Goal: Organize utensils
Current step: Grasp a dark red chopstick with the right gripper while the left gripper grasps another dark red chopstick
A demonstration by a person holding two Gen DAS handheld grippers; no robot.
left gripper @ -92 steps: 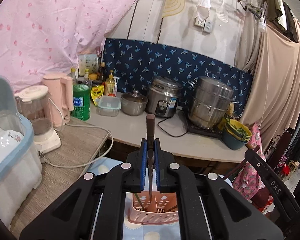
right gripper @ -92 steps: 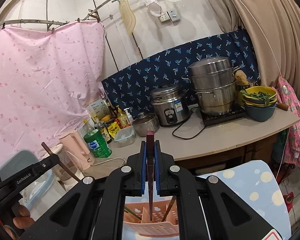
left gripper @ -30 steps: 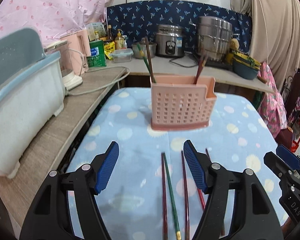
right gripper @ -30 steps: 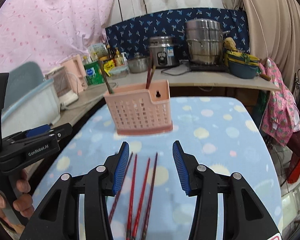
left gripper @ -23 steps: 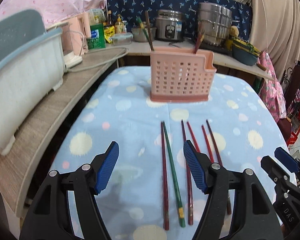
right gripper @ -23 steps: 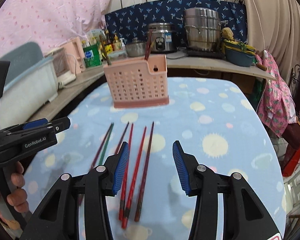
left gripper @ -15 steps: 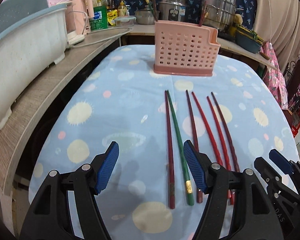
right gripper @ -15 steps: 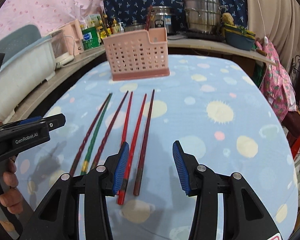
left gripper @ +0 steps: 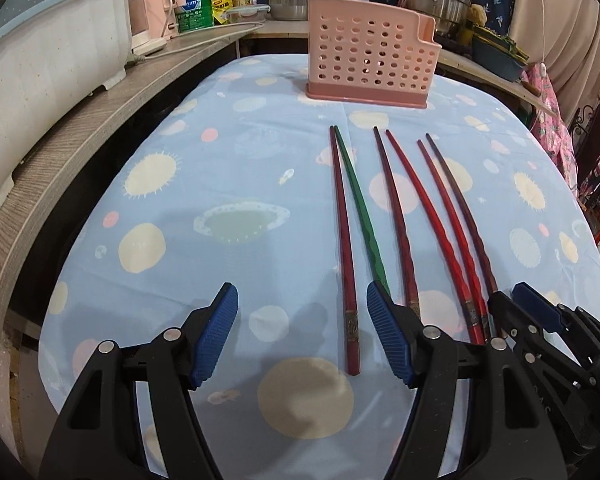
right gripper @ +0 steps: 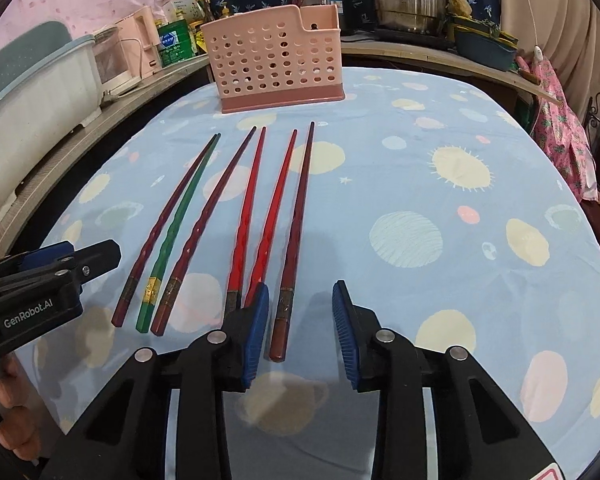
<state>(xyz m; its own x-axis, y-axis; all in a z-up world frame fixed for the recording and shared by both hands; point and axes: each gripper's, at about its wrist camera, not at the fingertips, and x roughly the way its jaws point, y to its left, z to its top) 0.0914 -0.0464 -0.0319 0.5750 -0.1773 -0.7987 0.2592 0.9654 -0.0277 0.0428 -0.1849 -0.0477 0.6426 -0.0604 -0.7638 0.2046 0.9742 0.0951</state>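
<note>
Near front edge of counter (left gripper: 228, 184): six chopsticks (right gripper: 256, 200) loose in row; few already upright in pink holder (right gripper: 276, 64) at far edge. Left gripper (left gripper: 302, 334) wide open over leftmost dark-red chopstick (left gripper: 346, 248). Right gripper (right gripper: 300, 330) jaws just closing, rightmost brown chopstick (right gripper: 294, 240) between, ungripped.

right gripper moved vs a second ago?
Yes. The right gripper has come down toward the cloth, away from the pink basket; its jaws, just closing, now straddle the rightmost chopstick.
</note>
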